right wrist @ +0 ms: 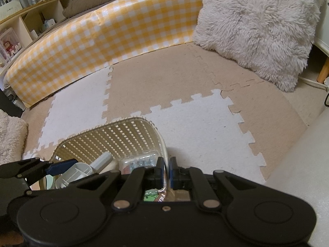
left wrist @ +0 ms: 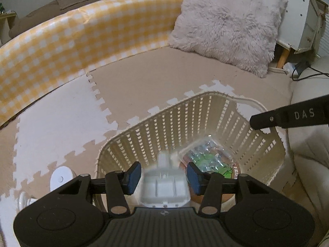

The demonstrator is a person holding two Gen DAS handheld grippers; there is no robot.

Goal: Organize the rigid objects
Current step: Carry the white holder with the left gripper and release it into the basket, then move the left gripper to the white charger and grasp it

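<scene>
The cream plastic basket with slotted walls (left wrist: 205, 111) stands on a floor of interlocking beige and white foam mat tiles (left wrist: 144, 82). The left gripper (left wrist: 163, 177) is positioned over the near end of the basket, pointing steeply down into it. Its blue-padded fingers (left wrist: 133, 177) stand apart, and a white moulded plastic object with internal compartments (left wrist: 164, 187) lies between them; the object is blurred in the left wrist view, and the pads show a gap on each side of it, so no contact is evident. In the right wrist view the same white object sits inside the basket with a pale cylindrical piece (right wrist: 102, 160) beside it. A clear plastic container with colourful contents (left wrist: 207, 154) rests on the basket floor to the right of the white object. The right gripper (right wrist: 167, 170) is at the basket's right wall, with its jaws brought together on the thin cream rim (right wrist: 164, 150) of the basket, one pad inside the wall and one outside. Behind the basket, a yellow-and-white checked padded panel (left wrist: 82, 37) runs along the edge of the mat, and a fluffy pale grey cushion (left wrist: 226, 24) leans at its right end. A small white round object (left wrist: 61, 178) lies on the mat just left of the basket.
</scene>
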